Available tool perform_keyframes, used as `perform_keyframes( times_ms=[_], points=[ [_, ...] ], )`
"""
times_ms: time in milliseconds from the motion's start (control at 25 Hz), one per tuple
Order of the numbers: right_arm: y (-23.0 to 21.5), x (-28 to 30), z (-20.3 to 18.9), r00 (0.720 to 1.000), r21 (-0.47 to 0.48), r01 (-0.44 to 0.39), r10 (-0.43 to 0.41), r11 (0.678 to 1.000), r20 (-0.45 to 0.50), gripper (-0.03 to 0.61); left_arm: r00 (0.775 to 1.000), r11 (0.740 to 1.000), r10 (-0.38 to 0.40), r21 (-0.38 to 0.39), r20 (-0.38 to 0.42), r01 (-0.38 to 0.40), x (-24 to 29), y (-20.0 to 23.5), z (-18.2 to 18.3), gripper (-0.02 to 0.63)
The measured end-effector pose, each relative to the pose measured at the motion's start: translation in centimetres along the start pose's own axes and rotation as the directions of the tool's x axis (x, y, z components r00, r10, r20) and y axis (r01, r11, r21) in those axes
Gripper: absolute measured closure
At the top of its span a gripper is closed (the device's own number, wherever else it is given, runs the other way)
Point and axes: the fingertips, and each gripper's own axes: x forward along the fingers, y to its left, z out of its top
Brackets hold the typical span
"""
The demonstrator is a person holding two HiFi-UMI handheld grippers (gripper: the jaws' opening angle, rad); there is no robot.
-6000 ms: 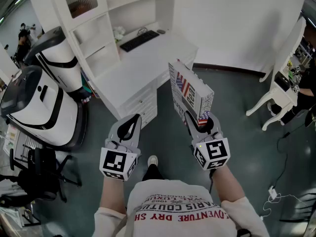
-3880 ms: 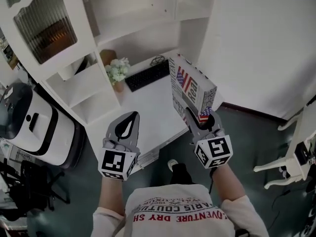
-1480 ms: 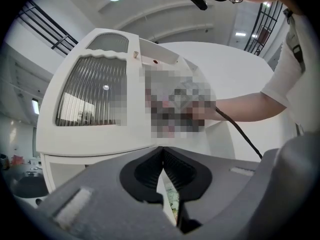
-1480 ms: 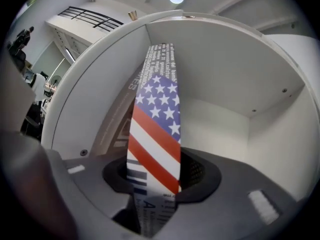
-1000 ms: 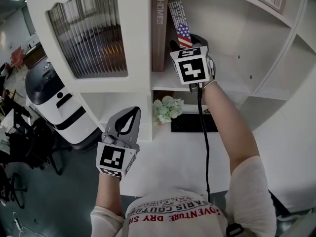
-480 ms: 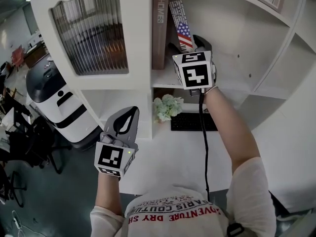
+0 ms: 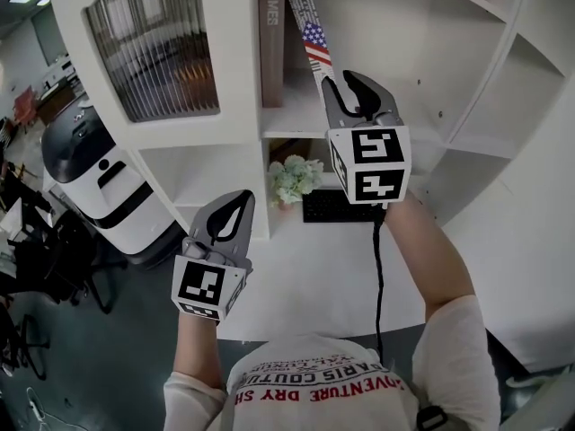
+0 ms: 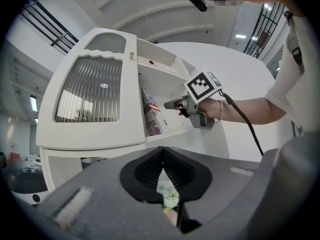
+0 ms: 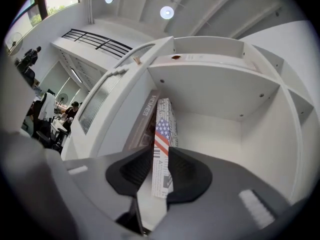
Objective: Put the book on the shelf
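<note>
The book (image 7: pixel 310 27), its spine printed with a flag, stands on the upper shelf (image 7: pixel 289 122) and leans left against a brown book marked HOMES (image 7: pixel 271 43). My right gripper (image 7: pixel 345 81) hangs just in front of the shelf edge, a little short of the book. Its jaws are closing with nothing gripped. In the right gripper view the book (image 9: pixel 162 126) shows through the gap of the right gripper (image 9: pixel 161 150). My left gripper (image 7: pixel 241 199) is held low by the desk, shut and empty. From the left gripper view the book (image 8: pixel 151 115) is seen resting in the shelf.
A ribbed glass cabinet door (image 7: pixel 153 48) is left of the shelf. Below it sit a small flower pot (image 7: pixel 295 180) and a keyboard (image 7: pixel 328 206) on the white desk (image 7: pixel 305 272). A white wheeled machine (image 7: pixel 90 178) stands at the left. The shelf bay right of the book is bare.
My right gripper has let go of the book and drawn back and down from the shelf. The book stays leaning on the brown one. The left gripper has barely moved.
</note>
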Motion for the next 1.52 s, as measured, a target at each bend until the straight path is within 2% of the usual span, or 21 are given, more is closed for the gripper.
perform_keyframes(
  times_ms=[80, 200, 360, 720, 880, 1160, 1520],
  points=[
    [0.2, -1.7, -0.3, 1.000, 0.000, 0.000, 0.000, 1.000, 0.018, 0.519, 1.000, 1.000, -0.009, -0.004, 0.002, 0.009, -0.2, -0.8, 0.1, 0.609],
    [0.9, -4.4, -1.4, 0.999, 0.025, -0.027, 0.026, 0.999, 0.030, 0.578, 1.000, 1.000, -0.025, -0.015, -0.003, 0.025, -0.5, -2.1, -0.1, 0.609],
    [2.5, -8.0, -3.7, 0.997, 0.067, -0.070, 0.068, 0.995, 0.033, 0.578, 0.999, 0.999, -0.040, -0.003, -0.006, 0.040, -1.3, -3.7, 0.2, 0.609],
    [4.2, -14.8, -9.2, 0.995, 0.141, -0.097, 0.093, 0.985, 0.037, 0.578, 1.000, 0.999, -0.029, -0.045, -0.004, 0.028, -2.9, -5.2, 1.1, 0.609],
    [4.4, -17.1, -11.4, 0.995, 0.175, -0.096, 0.093, 0.980, 0.025, 0.578, 0.999, 0.998, -0.031, -0.046, -0.008, 0.031, -3.2, -5.9, 0.4, 0.609],
    [4.6, -19.3, -12.3, 0.994, 0.161, -0.112, 0.110, 0.981, 0.023, 0.578, 0.999, 0.998, -0.027, -0.063, -0.025, 0.026, -3.5, -6.5, -0.3, 0.609],
    [5.3, -19.2, -13.1, 0.988, 0.178, -0.150, 0.151, 0.973, 0.011, 0.578, 0.999, 0.998, -0.024, -0.063, -0.029, 0.022, -3.0, -6.4, -0.4, 0.609]
  ],
)
